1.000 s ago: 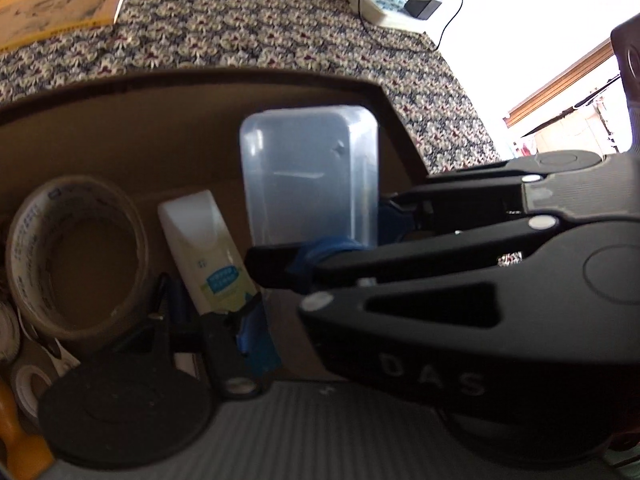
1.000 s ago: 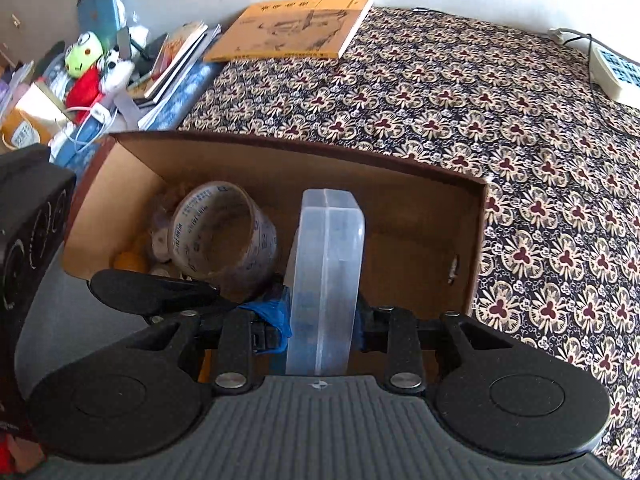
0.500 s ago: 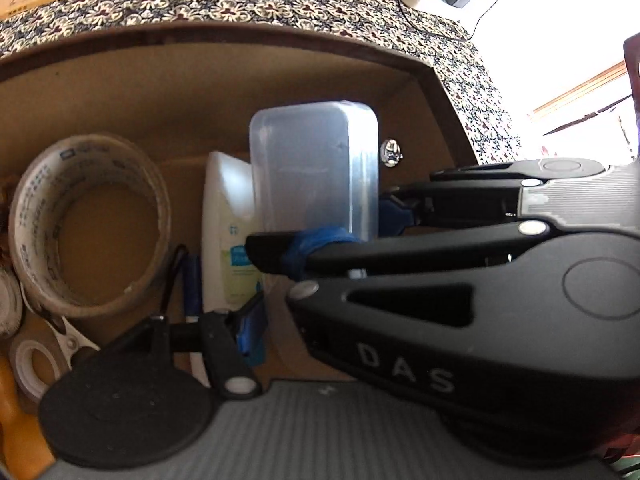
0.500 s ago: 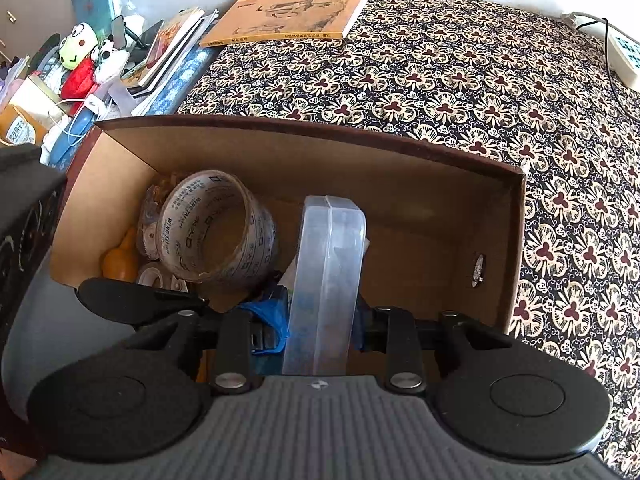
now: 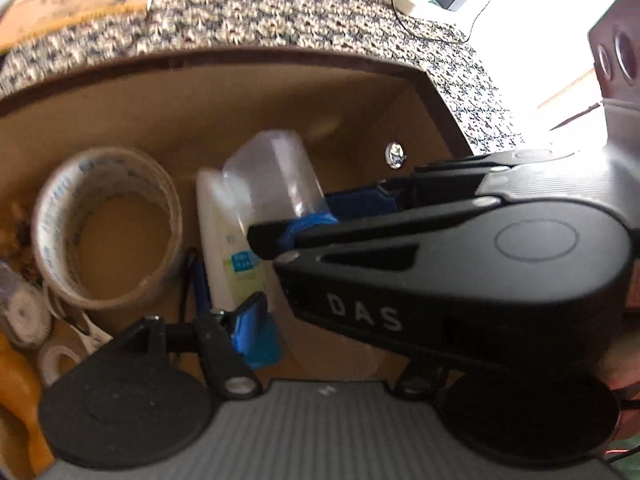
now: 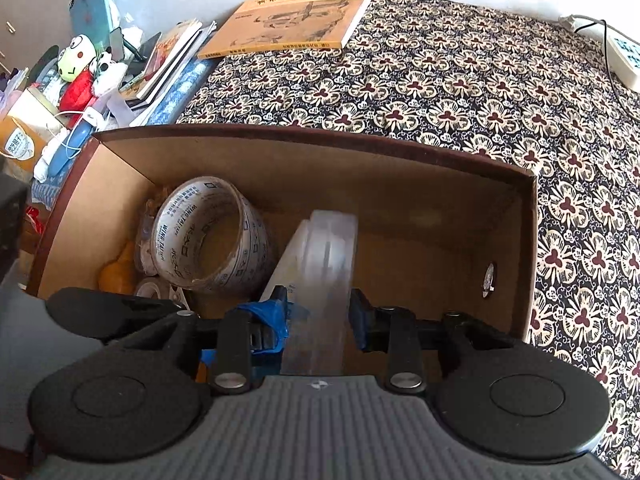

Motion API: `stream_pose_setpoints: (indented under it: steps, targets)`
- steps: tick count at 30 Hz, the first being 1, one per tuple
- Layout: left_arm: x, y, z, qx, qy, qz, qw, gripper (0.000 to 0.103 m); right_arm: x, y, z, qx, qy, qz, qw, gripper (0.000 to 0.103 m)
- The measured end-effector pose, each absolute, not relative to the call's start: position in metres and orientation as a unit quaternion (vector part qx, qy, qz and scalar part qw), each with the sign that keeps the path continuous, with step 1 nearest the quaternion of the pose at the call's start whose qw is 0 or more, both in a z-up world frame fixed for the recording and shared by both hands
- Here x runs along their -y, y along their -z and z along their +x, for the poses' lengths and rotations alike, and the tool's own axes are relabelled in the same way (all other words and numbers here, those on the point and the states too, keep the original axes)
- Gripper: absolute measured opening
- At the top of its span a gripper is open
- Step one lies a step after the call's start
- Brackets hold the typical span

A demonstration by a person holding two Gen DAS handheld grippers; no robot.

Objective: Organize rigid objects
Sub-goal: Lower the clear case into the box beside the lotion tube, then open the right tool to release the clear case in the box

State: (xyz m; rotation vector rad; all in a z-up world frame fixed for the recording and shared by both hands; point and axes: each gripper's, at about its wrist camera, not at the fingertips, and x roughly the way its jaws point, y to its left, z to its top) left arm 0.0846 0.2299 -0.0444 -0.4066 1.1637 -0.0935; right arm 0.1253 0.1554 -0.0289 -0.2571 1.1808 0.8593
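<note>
A clear plastic case (image 6: 328,248) leans inside the brown cardboard box (image 6: 320,140), with my right gripper (image 6: 318,312) shut on its near end. In the left wrist view the case (image 5: 272,176) tilts over a white bottle (image 5: 228,248) lying on the box floor. There the right gripper (image 5: 312,216) reaches in from the right and fills much of the frame. My left gripper (image 5: 328,332) hovers over the box's near side, open, with nothing between its fingers. One blue-padded finger (image 5: 244,320) shows; the other is hidden behind the right gripper.
A large roll of packing tape (image 6: 208,236) stands left of the case, with small tape rolls (image 5: 24,316) and an orange object (image 6: 116,272) beyond it. On the patterned cloth lie an orange book (image 6: 292,20) and a power strip (image 6: 624,56). Toys and books (image 6: 76,60) crowd the left.
The right gripper has carried the case lower into the box, and the case has tipped from upright to leaning left over the white bottle. The left gripper stays open.
</note>
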Motion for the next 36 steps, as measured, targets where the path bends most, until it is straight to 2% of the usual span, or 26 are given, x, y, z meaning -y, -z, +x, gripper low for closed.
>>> stream_pose_setpoints:
  steps: [9,18,36]
  targets:
    - [-0.232,0.042,0.075,-0.54,0.03,-0.173,0.823,0.071,-0.146,0.024,0.122,-0.529,-0.373,-0.078,0.758,0.017]
    - [-0.228,0.04,0.053,-0.518,-0.002,-0.112,0.848,0.074,-0.138,0.024,0.113,-0.514,-0.351,-0.043,0.781,0.017]
    - [-0.235,0.052,0.024,-0.496,-0.026,-0.106,0.861,0.078,-0.127,0.024,0.088,-0.48,-0.332,-0.023,0.811,0.017]
